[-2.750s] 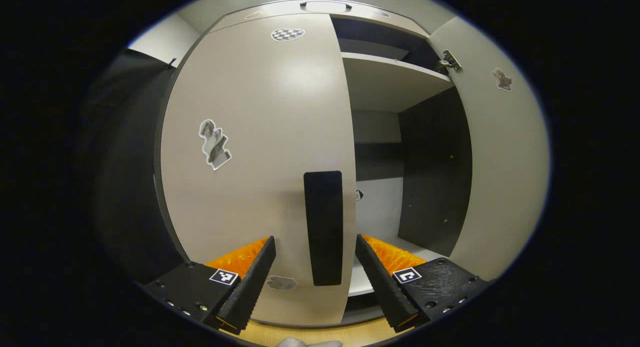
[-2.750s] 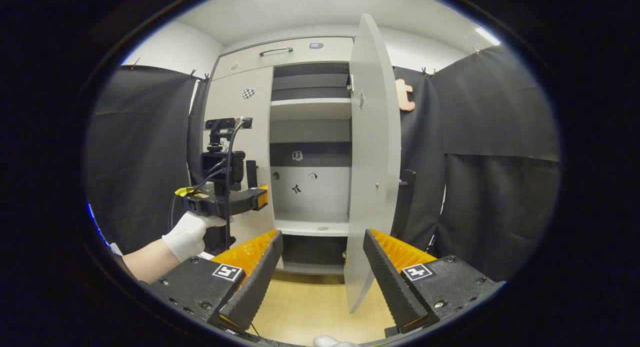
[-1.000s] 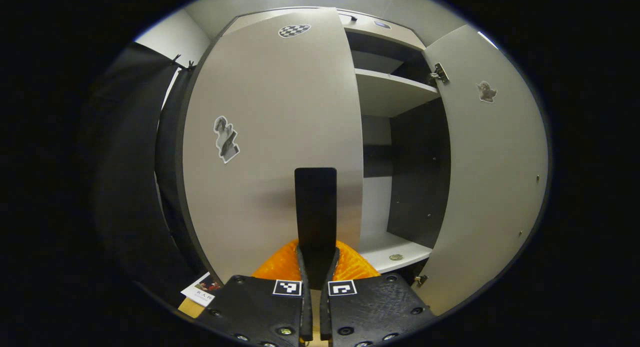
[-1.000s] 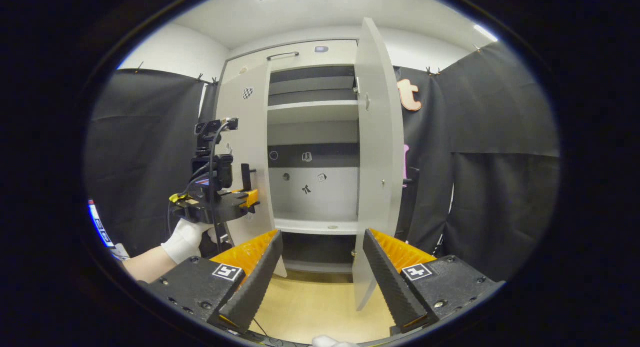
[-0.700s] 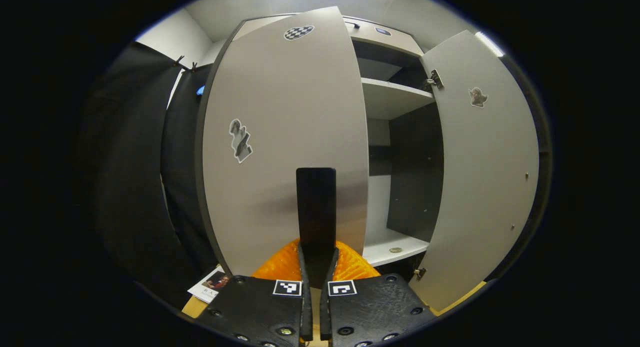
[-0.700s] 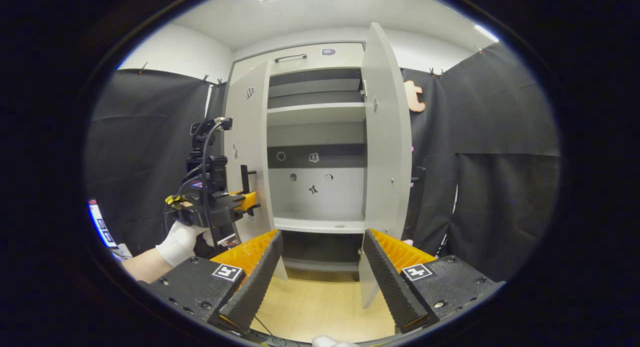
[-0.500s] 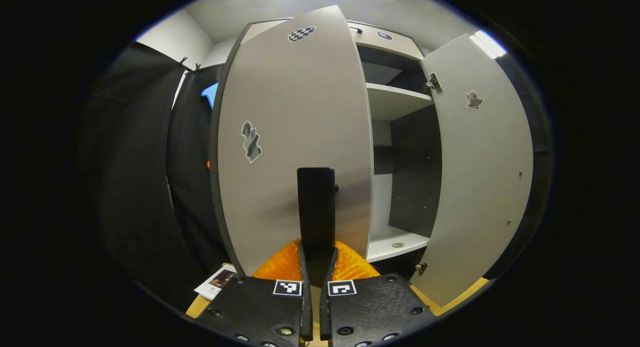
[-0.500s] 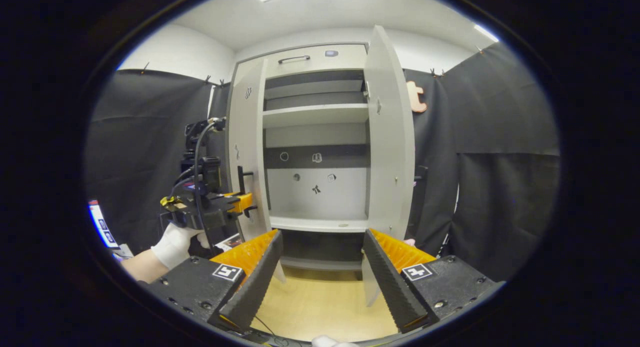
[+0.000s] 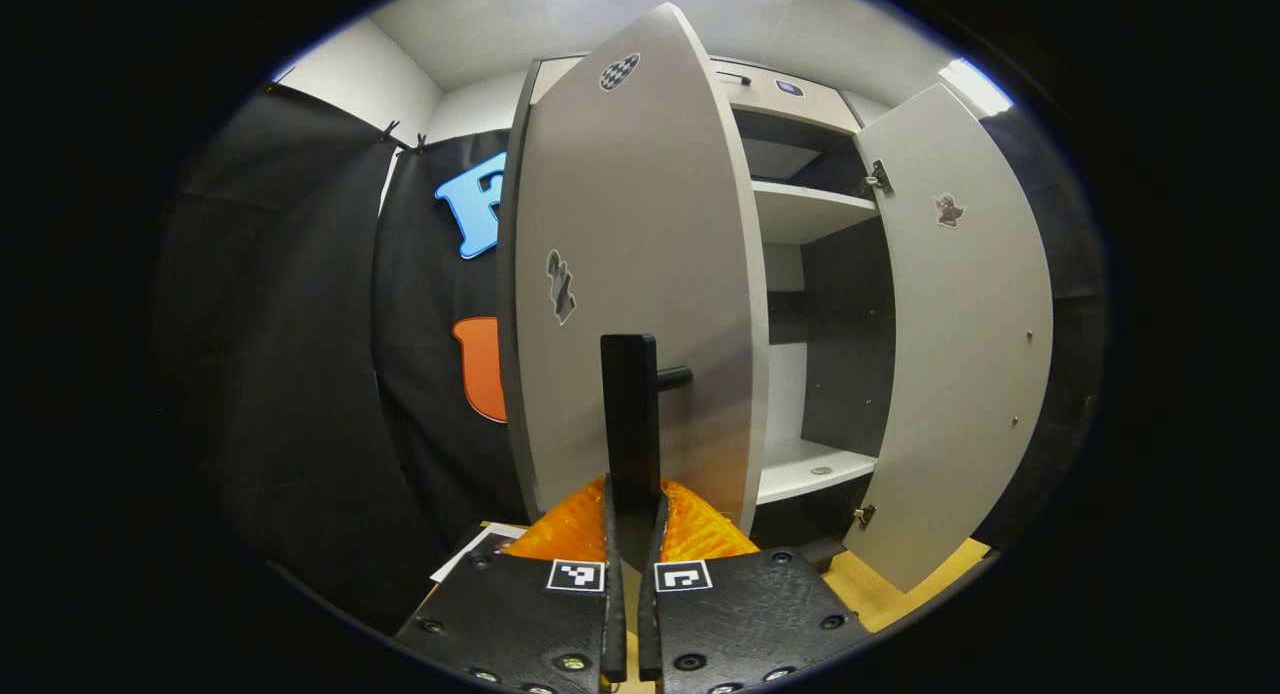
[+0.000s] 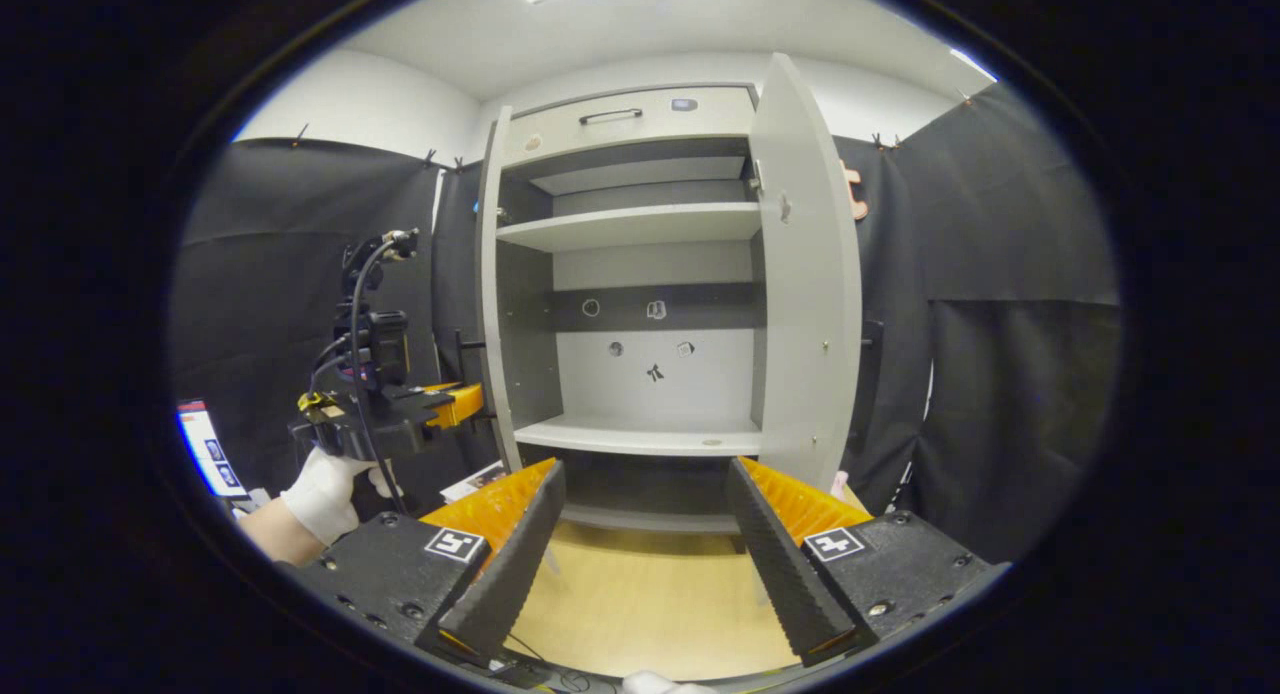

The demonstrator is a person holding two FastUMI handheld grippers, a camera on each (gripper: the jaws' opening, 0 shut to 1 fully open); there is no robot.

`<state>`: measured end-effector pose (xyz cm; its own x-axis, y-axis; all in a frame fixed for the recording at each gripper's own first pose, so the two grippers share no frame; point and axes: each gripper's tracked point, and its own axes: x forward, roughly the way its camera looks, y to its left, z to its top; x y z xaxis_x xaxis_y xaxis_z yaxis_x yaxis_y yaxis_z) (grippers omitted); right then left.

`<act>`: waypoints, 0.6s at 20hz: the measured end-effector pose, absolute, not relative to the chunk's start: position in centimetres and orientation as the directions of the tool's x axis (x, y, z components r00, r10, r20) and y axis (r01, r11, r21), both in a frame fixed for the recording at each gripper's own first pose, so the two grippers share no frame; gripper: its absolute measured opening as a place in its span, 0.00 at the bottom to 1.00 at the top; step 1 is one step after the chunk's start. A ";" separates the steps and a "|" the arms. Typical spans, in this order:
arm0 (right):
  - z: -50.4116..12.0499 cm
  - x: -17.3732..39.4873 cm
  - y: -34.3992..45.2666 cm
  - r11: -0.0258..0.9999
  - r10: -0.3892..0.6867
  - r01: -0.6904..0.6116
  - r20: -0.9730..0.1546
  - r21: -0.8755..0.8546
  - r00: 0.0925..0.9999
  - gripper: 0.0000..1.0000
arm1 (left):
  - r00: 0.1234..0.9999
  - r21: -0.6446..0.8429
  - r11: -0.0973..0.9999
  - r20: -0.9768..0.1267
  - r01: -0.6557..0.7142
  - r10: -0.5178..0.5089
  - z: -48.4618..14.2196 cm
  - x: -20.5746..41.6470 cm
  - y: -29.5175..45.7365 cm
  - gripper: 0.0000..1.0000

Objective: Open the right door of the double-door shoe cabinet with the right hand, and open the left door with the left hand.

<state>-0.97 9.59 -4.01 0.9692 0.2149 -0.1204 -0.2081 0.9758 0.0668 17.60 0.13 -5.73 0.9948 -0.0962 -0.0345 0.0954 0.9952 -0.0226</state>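
Fingers (image 9: 612,534) of the left gripper (image 9: 630,564) are clamped together on the black handle (image 9: 630,414) of the left door (image 9: 640,254); both pads press the handle's lower end. Handle is an upright bar, standing off the door face on a short post. Left door stands swung out from the shoe cabinet (image 10: 640,124), wide open; in the right gripper view it shows nearly edge-on (image 10: 488,274). Two stickers on its outer face, one chequered near top, one mid-height.

Right gripper (image 10: 640,534): fingers spread wide apart, nothing between them, well short of the cabinet and apart from both doors. Right door (image 10: 805,294) also stands open, swung out to the cabinet's right side; hinge visible at upper inner edge (image 9: 878,179), small sticker on its inner face.

Cabinet interior exposed: upper shelf (image 10: 630,224), lower shelf (image 10: 650,436), dark band across the back panel w/ a few small stickers. Small round object on lower shelf, too small to ID. Drawer front w/ handle above the doors.

A gloved hand (image 10: 320,489) holds the left gripper (image 10: 400,414) at the left door's handle. Wood-tone floor (image 10: 640,604) below.
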 end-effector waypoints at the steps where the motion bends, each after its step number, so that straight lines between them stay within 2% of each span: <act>1: -3.9 -1.0 9.8 0.975 0.218 -0.212 -0.120 0.067 0.968 0.99 | 0.995 -0.020 0.996 -0.035 0.090 -0.091 -5.8 17.4 0.6 0.04; 11: -4.0 -1.0 11.7 0.966 0.256 -0.250 -0.118 0.065 0.959 0.99 | 0.999 -0.023 1.000 -0.044 0.010 -0.011 -6.4 15.7 5.6 0.03; 12: -4.0 -1.0 11.9 0.965 0.258 -0.252 -0.118 0.065 0.959 0.99 | 0.999 -0.028 1.000 -0.043 0.002 -0.003 -6.4 15.7 6.2 0.08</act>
<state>-1.04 11.89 -4.03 0.9588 0.2584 -0.1177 -0.2522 0.9655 0.0649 15.71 6.25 -6.42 0.9990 -0.0034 -0.0435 0.0022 0.9996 -0.0278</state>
